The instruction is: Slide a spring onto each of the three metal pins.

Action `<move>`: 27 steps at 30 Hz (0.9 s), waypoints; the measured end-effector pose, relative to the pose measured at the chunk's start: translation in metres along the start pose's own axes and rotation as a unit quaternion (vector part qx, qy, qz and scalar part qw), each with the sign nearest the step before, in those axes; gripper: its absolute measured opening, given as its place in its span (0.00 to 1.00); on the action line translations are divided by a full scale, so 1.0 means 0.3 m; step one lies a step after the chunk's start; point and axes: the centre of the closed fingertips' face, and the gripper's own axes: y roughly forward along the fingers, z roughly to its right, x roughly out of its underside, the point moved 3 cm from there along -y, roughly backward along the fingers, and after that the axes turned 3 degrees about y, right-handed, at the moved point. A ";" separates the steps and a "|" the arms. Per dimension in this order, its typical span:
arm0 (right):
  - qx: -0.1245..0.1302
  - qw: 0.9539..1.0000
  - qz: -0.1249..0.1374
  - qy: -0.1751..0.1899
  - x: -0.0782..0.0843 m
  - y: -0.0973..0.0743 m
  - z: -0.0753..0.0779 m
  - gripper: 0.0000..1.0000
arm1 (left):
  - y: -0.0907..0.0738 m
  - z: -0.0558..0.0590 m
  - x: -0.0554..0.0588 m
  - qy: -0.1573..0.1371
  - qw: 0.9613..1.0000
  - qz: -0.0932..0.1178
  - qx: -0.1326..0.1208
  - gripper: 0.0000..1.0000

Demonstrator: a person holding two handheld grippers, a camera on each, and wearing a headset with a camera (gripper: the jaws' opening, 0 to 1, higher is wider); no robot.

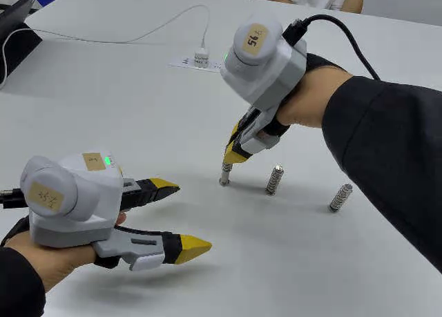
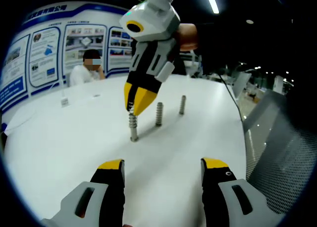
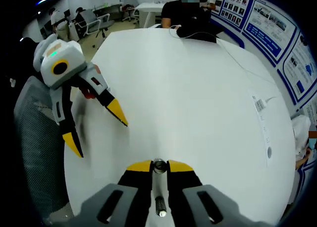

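Three metal pins stand upright on the white table (image 1: 124, 123). The left pin (image 1: 225, 176) has a spring (image 2: 132, 119) on its upper part, and my right gripper (image 1: 232, 155) is shut on that spring from above; its bare lower shaft (image 2: 134, 134) shows. In the right gripper view the spring (image 3: 159, 205) runs between the shut jaws. The middle pin (image 1: 275, 180) and the right pin (image 1: 340, 197) each carry a spring down their length. My left gripper (image 1: 183, 217) hovers open and holding nothing at the near left, pointing toward the pins, a hand's width short of them.
A white power strip with a plugged charger and cable (image 1: 200, 58) lies at the table's far side. A dark laptop-like object (image 1: 14, 27) sits at the far left corner. A person (image 2: 88, 68) sits beyond the table. A mesh chair back (image 2: 277, 153) stands by the table edge.
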 end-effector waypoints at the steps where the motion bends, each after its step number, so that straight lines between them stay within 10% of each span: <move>1: 0.000 1.000 -0.001 0.000 0.002 0.004 -0.002 0.12 | 0.000 0.000 0.000 0.000 1.000 0.000 0.000 0.63; 27: -0.001 1.000 0.004 0.020 0.036 0.030 -0.010 0.13 | 0.002 0.000 -0.002 -0.002 1.000 0.000 -0.001 0.63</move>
